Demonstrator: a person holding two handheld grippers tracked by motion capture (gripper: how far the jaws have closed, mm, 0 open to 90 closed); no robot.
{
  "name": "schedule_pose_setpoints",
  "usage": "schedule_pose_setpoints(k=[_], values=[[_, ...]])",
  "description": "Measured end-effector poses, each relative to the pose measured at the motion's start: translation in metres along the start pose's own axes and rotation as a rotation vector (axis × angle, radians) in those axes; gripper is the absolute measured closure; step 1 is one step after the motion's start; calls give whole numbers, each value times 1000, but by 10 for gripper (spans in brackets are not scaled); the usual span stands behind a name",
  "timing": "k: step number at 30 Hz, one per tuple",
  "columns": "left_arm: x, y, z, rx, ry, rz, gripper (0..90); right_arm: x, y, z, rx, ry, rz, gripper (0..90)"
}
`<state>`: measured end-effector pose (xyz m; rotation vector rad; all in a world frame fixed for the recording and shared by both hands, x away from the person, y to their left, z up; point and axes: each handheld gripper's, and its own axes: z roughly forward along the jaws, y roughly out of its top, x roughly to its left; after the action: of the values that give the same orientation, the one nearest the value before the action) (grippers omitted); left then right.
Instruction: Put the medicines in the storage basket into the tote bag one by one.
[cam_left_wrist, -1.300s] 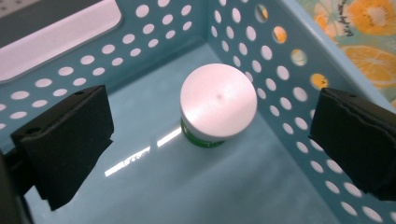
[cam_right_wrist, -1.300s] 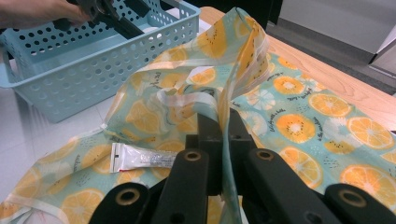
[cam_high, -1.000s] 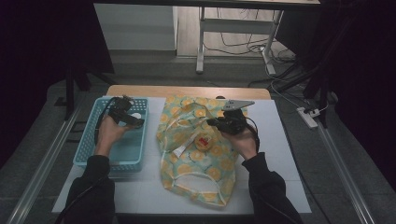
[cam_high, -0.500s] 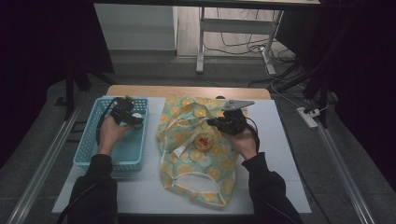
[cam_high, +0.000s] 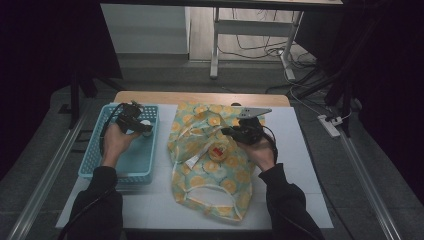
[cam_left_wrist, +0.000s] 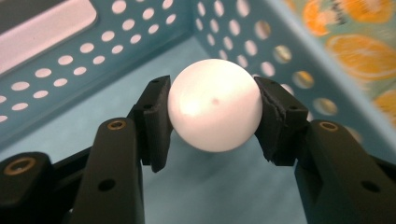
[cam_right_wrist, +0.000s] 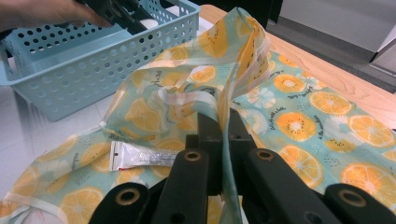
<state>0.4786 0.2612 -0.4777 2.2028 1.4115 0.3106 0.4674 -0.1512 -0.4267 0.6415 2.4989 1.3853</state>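
Note:
A white ball (cam_left_wrist: 215, 105) sits between the black pads of my left gripper (cam_left_wrist: 212, 116), which press on both its sides. The jaws have just been closing on it. This gripper (cam_high: 143, 126) is low inside a light blue perforated basket (cam_high: 120, 176) at the left of the table. My right gripper (cam_right_wrist: 223, 126) is shut on a raised fold of a teal bag printed with orange slices (cam_right_wrist: 299, 121). The bag (cam_high: 215, 170) lies spread in the middle, with the right gripper (cam_high: 231, 132) holding its edge up.
A small white sachet (cam_right_wrist: 140, 158) and a red-and-orange item (cam_high: 217, 151) lie on the bag. The basket (cam_right_wrist: 93, 60) stands just left of the bag. A white mat (cam_high: 300, 165) covers the wooden table (cam_high: 200, 97). Cables and a power strip (cam_high: 330, 125) lie on the floor beyond.
The left hand has shifted slightly inside the basket. The right hand and the lifted bag edge stay where they were.

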Motion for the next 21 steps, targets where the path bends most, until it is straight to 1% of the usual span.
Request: schedule_pose_setpoints(k=[6,14,16,17,21], values=[[-5,2,-9,-2,5,22,504,1,2,-2,-8,2,-6,893],[-3,-3,-16,-12,-2,11,504,0,2,-3,-10,0,-3,893],[-2,-4,-19,-19,-6,13,504,1,2,-3,-10,-1,-5,893],[-3,-4,-21,-27,-9,7,504,2,2,-3,-10,0,-5,892],[-3,-6,-29,-43,-18,12,504,1,2,-3,-11,1,-5,893]])
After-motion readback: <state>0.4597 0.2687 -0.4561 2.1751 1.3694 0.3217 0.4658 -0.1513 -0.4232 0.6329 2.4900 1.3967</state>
